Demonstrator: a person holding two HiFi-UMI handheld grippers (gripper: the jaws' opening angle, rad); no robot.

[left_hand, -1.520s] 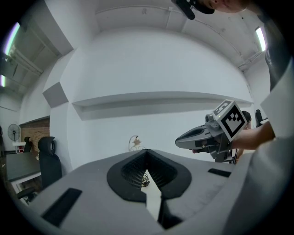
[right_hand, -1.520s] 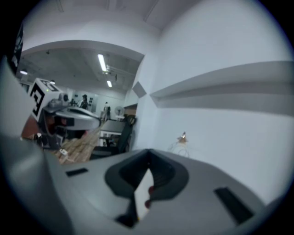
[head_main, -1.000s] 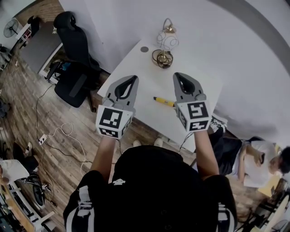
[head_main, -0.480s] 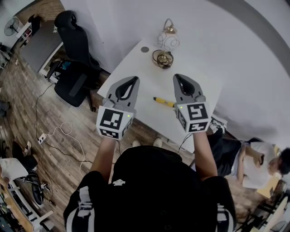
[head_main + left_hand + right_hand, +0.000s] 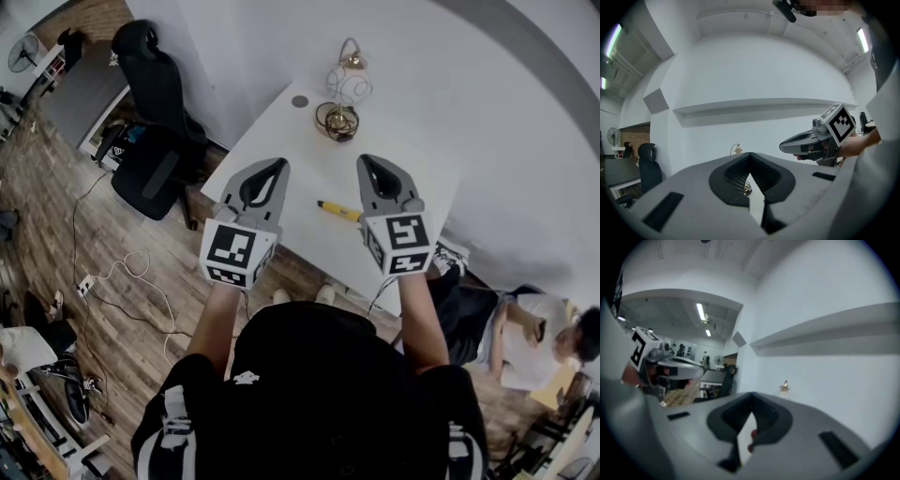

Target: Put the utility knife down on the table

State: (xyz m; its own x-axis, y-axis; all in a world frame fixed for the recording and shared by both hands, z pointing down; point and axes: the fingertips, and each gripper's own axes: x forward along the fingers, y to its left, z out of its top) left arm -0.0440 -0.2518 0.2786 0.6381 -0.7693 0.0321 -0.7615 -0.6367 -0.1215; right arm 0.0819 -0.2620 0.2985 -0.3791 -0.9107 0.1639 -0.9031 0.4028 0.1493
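Both my grippers are pressed shut on nothing: left gripper and right gripper. The knife already lies flat on the table between them, nearer the right one. My guess is it's light, stiff and a bit slick, and if I needed it again I'd pinch across the yellow handle mid-length, away from the blade end. Both grippers hang side by side above the table, tips pointing away from me toward the ornament at the far edge.
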